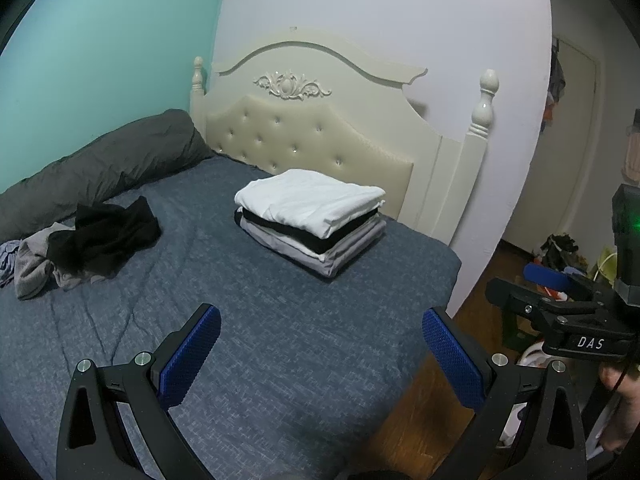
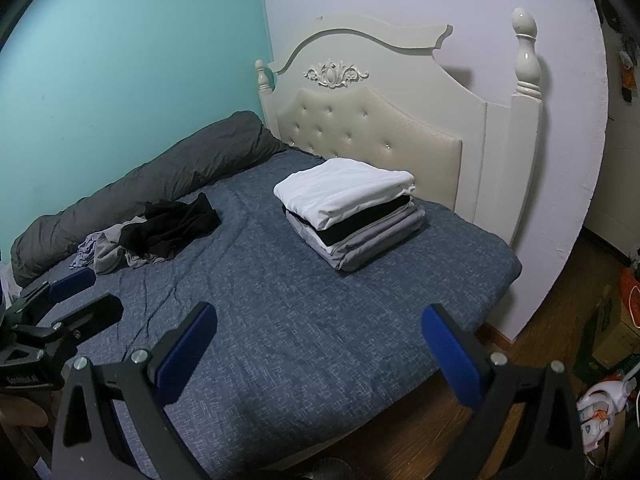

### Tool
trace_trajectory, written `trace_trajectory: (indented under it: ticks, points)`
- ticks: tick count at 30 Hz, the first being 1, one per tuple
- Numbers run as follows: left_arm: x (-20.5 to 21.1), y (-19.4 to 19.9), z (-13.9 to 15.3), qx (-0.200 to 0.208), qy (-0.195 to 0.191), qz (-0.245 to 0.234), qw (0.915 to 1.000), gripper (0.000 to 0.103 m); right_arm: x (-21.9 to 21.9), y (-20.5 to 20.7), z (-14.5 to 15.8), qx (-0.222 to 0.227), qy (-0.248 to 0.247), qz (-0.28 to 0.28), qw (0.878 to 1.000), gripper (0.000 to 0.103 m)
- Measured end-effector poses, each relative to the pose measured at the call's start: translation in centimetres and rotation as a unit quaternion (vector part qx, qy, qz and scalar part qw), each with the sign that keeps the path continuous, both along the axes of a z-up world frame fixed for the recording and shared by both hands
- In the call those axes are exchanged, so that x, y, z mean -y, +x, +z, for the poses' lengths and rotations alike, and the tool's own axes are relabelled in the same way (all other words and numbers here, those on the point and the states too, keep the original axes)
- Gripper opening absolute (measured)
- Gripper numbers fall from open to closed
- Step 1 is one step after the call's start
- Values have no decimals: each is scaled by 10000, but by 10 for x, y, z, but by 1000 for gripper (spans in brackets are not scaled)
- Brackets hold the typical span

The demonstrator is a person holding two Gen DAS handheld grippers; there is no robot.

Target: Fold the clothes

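Left tool (image 1: 321, 340) spread empty, right tool (image 2: 319, 338) spread empty, blue bedspread (image 1: 280, 320), folded stack (image 1: 312, 220), unfolded heap (image 1: 80, 244), cream headboard (image 1: 312, 136)

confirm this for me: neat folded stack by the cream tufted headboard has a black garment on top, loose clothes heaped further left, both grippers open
Not quite: the folded stack by the cream tufted headboard has a white garment on top, as the right wrist view shows; black lies beneath. The loose clothes and both open grippers, left and right, are as stated.

"DAS" in white on black body of right tool (image 1: 516, 280); other label unreadable
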State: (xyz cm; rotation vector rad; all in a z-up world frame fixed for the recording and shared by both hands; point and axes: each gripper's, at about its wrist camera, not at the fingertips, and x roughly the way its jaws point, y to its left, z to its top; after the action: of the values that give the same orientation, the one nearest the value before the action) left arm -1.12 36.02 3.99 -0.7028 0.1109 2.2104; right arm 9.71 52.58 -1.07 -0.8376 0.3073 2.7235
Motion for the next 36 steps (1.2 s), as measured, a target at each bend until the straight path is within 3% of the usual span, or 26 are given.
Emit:
trace_trajectory:
  ticks: [36]
  points:
    - [2,-1,1,-3,-15,8,10000,103,0,0,0,20,-4,30,10000,103]
